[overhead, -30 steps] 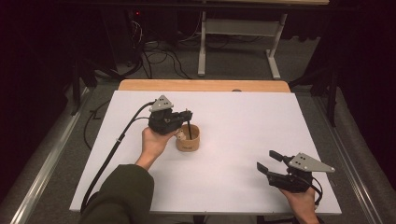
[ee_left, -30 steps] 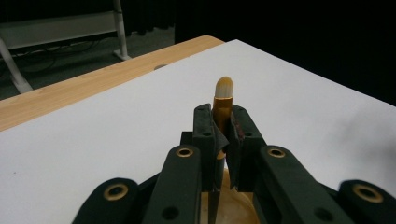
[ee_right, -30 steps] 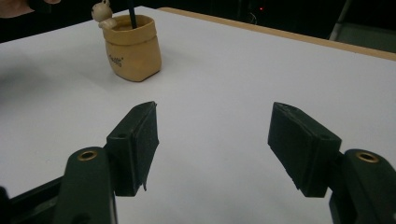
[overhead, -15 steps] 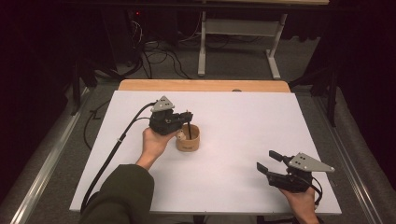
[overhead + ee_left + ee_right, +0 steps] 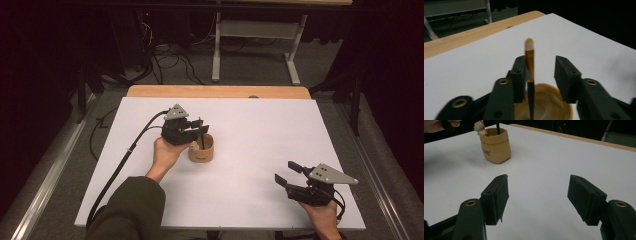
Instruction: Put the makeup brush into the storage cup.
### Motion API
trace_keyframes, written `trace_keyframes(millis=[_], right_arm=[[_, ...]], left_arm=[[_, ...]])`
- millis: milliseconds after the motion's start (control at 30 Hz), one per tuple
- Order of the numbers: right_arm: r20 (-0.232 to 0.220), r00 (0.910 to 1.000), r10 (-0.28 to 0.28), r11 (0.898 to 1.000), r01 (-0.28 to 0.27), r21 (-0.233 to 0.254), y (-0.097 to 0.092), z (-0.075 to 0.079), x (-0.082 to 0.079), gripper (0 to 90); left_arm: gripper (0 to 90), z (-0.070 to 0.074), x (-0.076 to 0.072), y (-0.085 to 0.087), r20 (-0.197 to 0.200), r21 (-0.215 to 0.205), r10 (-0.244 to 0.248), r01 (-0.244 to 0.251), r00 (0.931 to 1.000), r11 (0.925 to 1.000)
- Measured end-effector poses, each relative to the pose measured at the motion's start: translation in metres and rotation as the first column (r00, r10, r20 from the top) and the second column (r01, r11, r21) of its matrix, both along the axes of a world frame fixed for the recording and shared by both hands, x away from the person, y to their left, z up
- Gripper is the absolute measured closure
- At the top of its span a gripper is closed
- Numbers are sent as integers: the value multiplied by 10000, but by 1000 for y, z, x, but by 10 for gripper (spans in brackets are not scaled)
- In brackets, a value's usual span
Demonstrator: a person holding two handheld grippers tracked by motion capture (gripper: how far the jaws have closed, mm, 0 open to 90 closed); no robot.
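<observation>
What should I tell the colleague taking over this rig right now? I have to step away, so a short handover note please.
Left gripper: above the tan cup, jaws have just been opening; the pen stands between them, leaning against one pad, no longer clamped.
Right gripper: open, holding nothing, resting on the white table near its right front corner.
Done: pen stands in the cup.
Left: lift the left gripper clear without tipping the pen; nothing else lies on the table.
</observation>
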State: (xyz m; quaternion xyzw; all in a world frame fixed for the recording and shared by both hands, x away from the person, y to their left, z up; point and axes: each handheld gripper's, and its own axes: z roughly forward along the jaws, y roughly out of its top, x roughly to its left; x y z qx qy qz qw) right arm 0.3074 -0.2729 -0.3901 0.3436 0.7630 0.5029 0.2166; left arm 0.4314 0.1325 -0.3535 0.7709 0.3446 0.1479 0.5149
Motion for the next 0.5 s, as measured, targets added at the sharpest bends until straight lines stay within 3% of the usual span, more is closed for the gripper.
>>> trace_keyframes(millis=[200, 500], right_arm=[[31, 10000, 6, 10000, -6, 12, 0, 0, 0, 349], [15, 10000, -24, 10000, 24, 15, 0, 0, 0, 349]], left_arm=[[410, 5, -4, 1, 363, 130, 424, -429, 9984, 9990], [277, 16, -14, 18, 810, 126, 1107, -1121, 9905, 9936]])
